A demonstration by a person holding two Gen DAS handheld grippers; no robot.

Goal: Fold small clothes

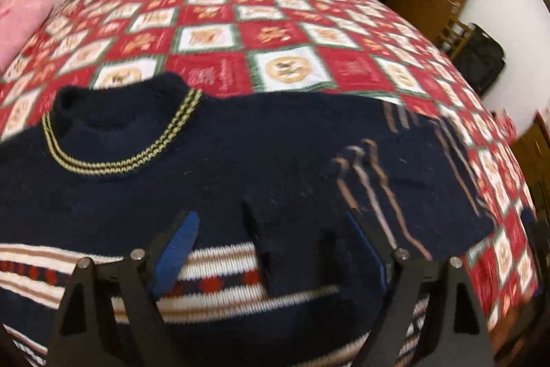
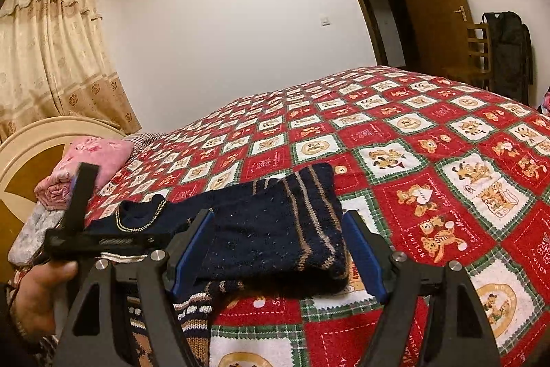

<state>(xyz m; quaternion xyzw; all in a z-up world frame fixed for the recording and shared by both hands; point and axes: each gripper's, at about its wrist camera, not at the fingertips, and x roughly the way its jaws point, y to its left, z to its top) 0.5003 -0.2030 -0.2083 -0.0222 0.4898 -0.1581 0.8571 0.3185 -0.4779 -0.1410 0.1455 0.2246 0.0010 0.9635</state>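
A small navy knit sweater [image 1: 213, 160] lies flat on the bed [image 1: 275, 33], on a red, white and green checked bedspread [image 2: 429, 181] printed with bears.

Progress, as judged: one sleeve [image 2: 275, 226] is folded inward across the sweater's chest, its tan-striped cuff end lying on the body panel. The round collar [image 1: 120, 126], edged with a twisted yellow-and-navy cord, is still fully exposed, and the patterned lower body beyond the sleeve appears unfolded. The far side of the sweater runs out of frame, so whether the other sleeve is folded cannot be told. The fold is therefore partial at best; the body fold remains to be done.

Left tongs [image 1: 275, 250]: apart, hovering over the sweater's chest beside the folded sleeve, gripping nothing.
Right tongs [image 2: 275, 253]: apart, straddling the folded sleeve; the blue pads do not appear to press it.

Materials: the sweater is a thick, coarse wool-like knit, matte with pale lint specks, and carries white, tan and red diamond bands across the body. The bedspread looks a thin woven cotton, smooth and taut. A stack of pink fleece items [image 2: 86, 167] sits beyond the collar, near the headboard.
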